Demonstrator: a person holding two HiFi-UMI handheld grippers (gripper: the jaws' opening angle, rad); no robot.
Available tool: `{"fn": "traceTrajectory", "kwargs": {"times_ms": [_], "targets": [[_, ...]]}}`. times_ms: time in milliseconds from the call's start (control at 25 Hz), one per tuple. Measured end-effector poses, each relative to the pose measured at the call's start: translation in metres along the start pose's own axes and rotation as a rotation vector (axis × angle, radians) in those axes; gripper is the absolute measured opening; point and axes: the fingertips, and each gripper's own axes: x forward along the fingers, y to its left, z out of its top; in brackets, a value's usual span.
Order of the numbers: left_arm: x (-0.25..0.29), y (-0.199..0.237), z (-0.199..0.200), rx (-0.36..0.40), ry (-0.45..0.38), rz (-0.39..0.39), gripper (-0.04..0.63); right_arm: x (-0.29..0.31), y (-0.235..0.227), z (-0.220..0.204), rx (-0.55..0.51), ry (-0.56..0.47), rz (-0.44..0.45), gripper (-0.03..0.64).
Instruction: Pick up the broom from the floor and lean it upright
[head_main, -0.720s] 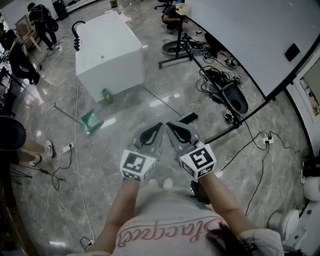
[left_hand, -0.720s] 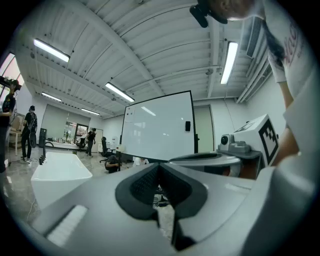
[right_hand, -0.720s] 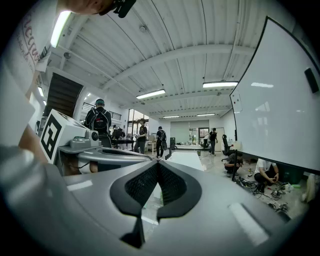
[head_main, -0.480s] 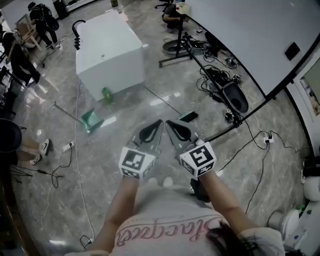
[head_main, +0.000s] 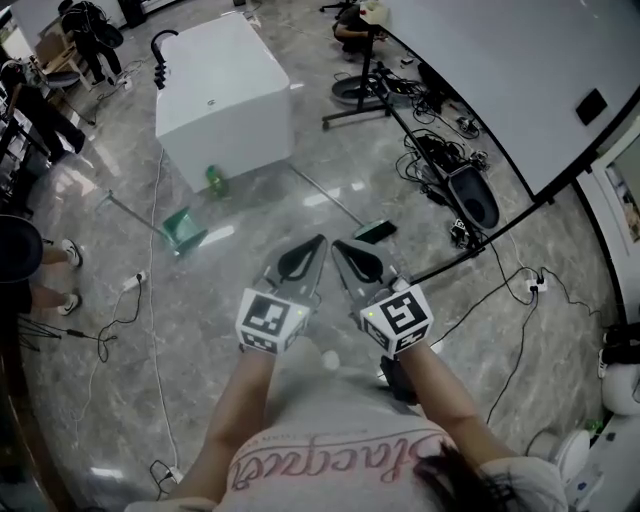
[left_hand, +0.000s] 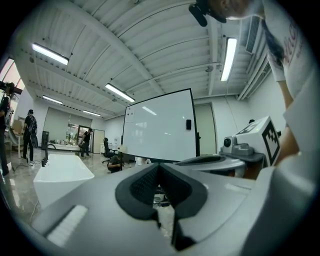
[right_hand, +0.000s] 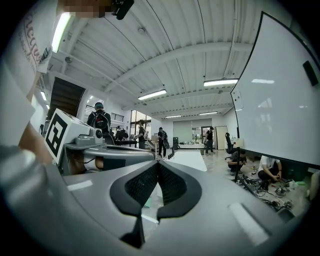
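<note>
— What's the lay of it?
— A grey marble floor (head_main: 220, 300). A whiteboard (head_main: 490, 70) on a stand runs along its right edge, and a white cabinet (head_main: 225, 80) sits toward its far left corner.
— And the broom?
— The broom (head_main: 330, 201) lies flat mid-floor. Its handle slants from near the cabinet's near corner to its dark head (head_main: 374, 232), just ahead of the grippers. A green dustpan (head_main: 183, 230) lies well apart, toward the floor's left edge.
— The grippers?
— The left gripper (head_main: 320, 241) and right gripper (head_main: 336, 244) are held side by side above the floor. Each has its jaws pressed together with nothing between them, and neither touches the broom. A green bottle (head_main: 215, 181) stands at the cabinet's foot.
</note>
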Motion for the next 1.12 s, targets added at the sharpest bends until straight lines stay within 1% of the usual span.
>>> {"fn": "traceTrajectory", "kwargs": {"times_ms": [200,440,640,1120], "targets": [[0.01,0.012,-0.004,-0.011,0.0,0.025,-0.002,0.005,-0.013,-0.01,0.021,0.023,0.001,0.002],[0.027,0.046,-0.008,-0.027,-0.004,0.052,-0.002,0.028,-0.037,-0.017,0.032,0.043,-0.006,0.002],[0.055,0.083,-0.007,-0.037,-0.002,0.053,-0.002,0.066,-0.064,-0.015,0.044,0.051,-0.009,0.002],[0.119,0.177,-0.01,-0.057,0.008,0.019,-0.002,0.164,-0.122,-0.009,0.059,0.079,-0.037,0.002]]}}
